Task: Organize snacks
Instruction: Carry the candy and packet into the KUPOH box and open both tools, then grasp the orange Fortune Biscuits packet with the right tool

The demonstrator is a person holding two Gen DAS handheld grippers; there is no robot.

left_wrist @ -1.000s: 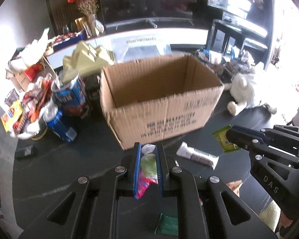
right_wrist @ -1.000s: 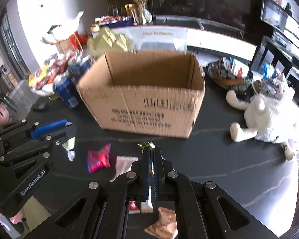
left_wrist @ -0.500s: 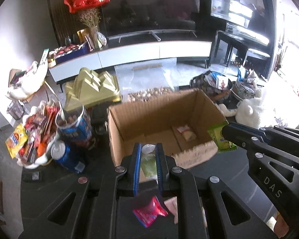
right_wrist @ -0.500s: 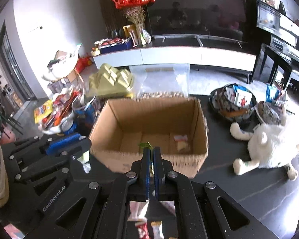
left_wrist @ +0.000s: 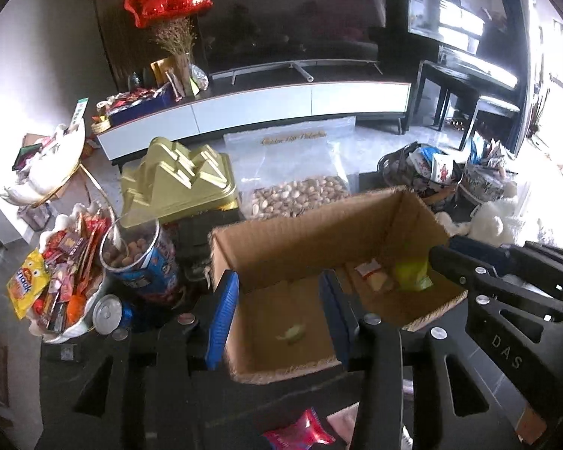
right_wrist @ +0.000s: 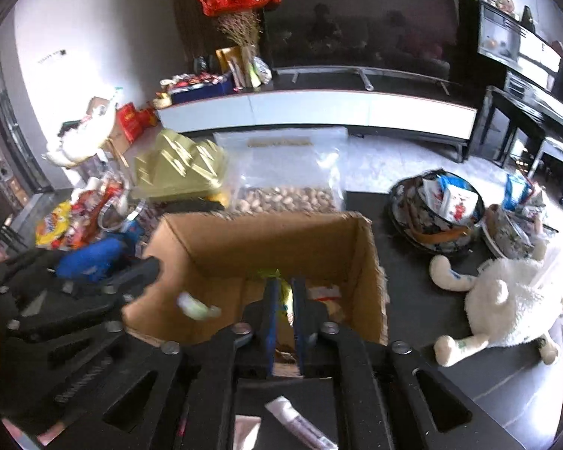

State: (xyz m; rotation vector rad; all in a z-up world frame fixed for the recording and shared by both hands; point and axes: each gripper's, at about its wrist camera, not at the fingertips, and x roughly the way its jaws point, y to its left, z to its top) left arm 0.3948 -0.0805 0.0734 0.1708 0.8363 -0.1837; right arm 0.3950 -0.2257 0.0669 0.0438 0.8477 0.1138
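Note:
An open cardboard box [left_wrist: 300,236] stands on the black table, and both grippers hover over it. My left gripper [left_wrist: 277,281] has its blue fingers [left_wrist: 221,318] wide apart, still opening, with nothing between them. A small pale green packet [left_wrist: 291,333] is blurred below them inside the box and shows blurred at the box's left wall [right_wrist: 195,305]. My right gripper [right_wrist: 283,283] is opening. A yellow-green packet [right_wrist: 284,298] sits loose in the gap, seen from the left wrist [left_wrist: 413,277] just below its tip. A red-and-white packet [left_wrist: 368,270] lies on the box floor.
Left of the box stand a snack bowl [left_wrist: 67,281], a blue tub [left_wrist: 142,262] and a gold box [left_wrist: 176,183]; behind it is a bag of nuts [left_wrist: 296,191]. A white plush toy [right_wrist: 506,300] and baskets [right_wrist: 435,217] sit right. Loose packets [left_wrist: 300,435] lie near.
Both grippers rose and moved forward from the table front to over the box. Their jaws parted, and the pale green and yellow-green packets slipped free into the box.

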